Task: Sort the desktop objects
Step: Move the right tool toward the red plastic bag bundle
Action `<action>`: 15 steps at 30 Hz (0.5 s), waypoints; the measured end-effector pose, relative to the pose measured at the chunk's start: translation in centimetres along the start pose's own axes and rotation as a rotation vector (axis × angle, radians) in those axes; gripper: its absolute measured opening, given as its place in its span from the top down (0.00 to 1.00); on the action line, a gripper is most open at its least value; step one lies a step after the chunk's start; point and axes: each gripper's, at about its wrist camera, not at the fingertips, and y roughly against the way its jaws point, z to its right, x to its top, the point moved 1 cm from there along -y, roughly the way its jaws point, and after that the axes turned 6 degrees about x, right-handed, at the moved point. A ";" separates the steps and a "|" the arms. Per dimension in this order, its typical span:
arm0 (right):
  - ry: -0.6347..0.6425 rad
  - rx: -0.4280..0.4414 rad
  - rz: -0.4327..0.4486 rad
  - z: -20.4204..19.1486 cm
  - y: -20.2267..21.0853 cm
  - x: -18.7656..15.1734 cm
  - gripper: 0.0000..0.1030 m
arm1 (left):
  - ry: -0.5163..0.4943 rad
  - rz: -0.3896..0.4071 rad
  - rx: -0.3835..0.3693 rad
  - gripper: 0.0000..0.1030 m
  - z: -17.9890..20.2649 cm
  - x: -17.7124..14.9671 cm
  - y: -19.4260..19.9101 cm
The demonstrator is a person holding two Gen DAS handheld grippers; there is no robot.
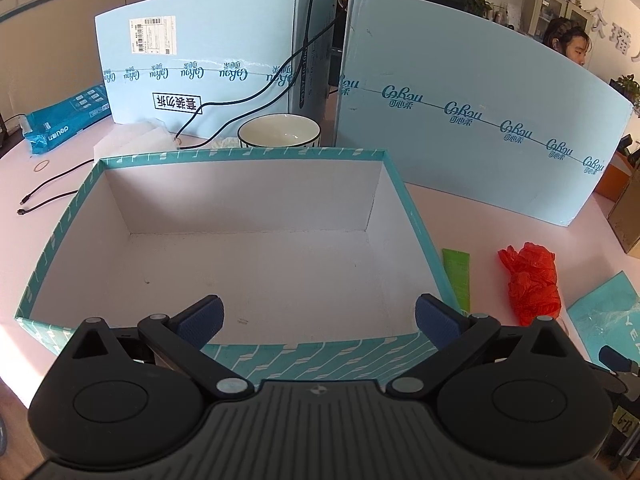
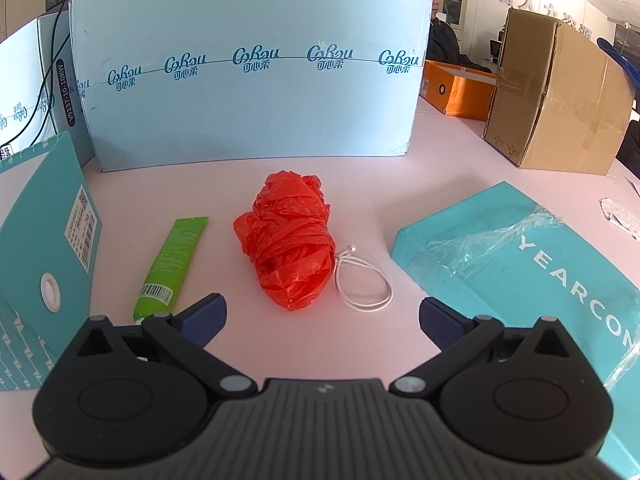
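An empty teal box (image 1: 412,208) with a white inside stands on the pink table; its side also shows in the right wrist view (image 2: 44,208). My left gripper (image 1: 318,318) is open and empty over its near wall. A crumpled red plastic bag (image 2: 290,240) lies ahead of my right gripper (image 2: 322,320), which is open and empty just short of it. A green tube (image 2: 172,258) lies left of the bag, and a white elastic loop (image 2: 364,282) right of it. The bag (image 1: 530,282) and tube (image 1: 458,276) also show right of the box.
A teal lid (image 2: 532,256) marked YEARCON lies at the right. Light blue cartons (image 2: 248,76) wall the back. A white bowl (image 1: 279,132), black cables (image 1: 52,190), white papers (image 1: 132,140) and a blue package (image 1: 64,118) sit behind the box. Brown (image 2: 560,96) and orange (image 2: 456,90) boxes stand far right.
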 end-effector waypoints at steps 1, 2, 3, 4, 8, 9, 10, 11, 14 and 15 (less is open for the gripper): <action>0.001 0.000 0.001 -0.1 -0.1 0.2 0.00 | 0.003 0.002 -0.001 0.01 -0.1 0.1 0.0; 0.002 0.000 0.003 -0.1 -0.2 0.3 0.00 | 0.006 0.004 -0.001 0.01 -0.2 0.2 0.0; 0.003 0.000 0.004 -0.2 -0.2 0.5 0.00 | 0.009 0.006 -0.002 0.01 -0.3 0.2 0.0; 0.005 0.000 0.005 -0.2 -0.3 0.6 0.00 | 0.013 0.009 -0.002 0.01 -0.3 0.3 0.1; 0.009 0.000 0.011 -0.5 -0.7 1.2 0.00 | 0.024 0.016 0.000 0.01 -0.6 0.6 0.0; 0.011 0.001 0.013 -0.5 -0.7 1.3 0.00 | 0.027 0.018 0.001 0.01 -0.7 0.7 0.0; 0.016 0.006 0.017 -0.6 -0.5 1.1 0.00 | 0.030 0.021 0.002 0.01 -0.8 0.8 0.0; 0.019 0.009 0.020 -0.6 -0.5 1.1 0.00 | 0.033 0.023 0.003 0.01 -0.8 0.9 0.0; 0.018 0.013 0.015 -0.8 -0.8 1.4 0.00 | 0.042 0.029 0.008 0.01 -1.0 1.2 -0.1; 0.018 0.014 0.013 -0.9 -0.9 1.5 0.00 | 0.044 0.029 0.010 0.01 -1.0 1.2 -0.1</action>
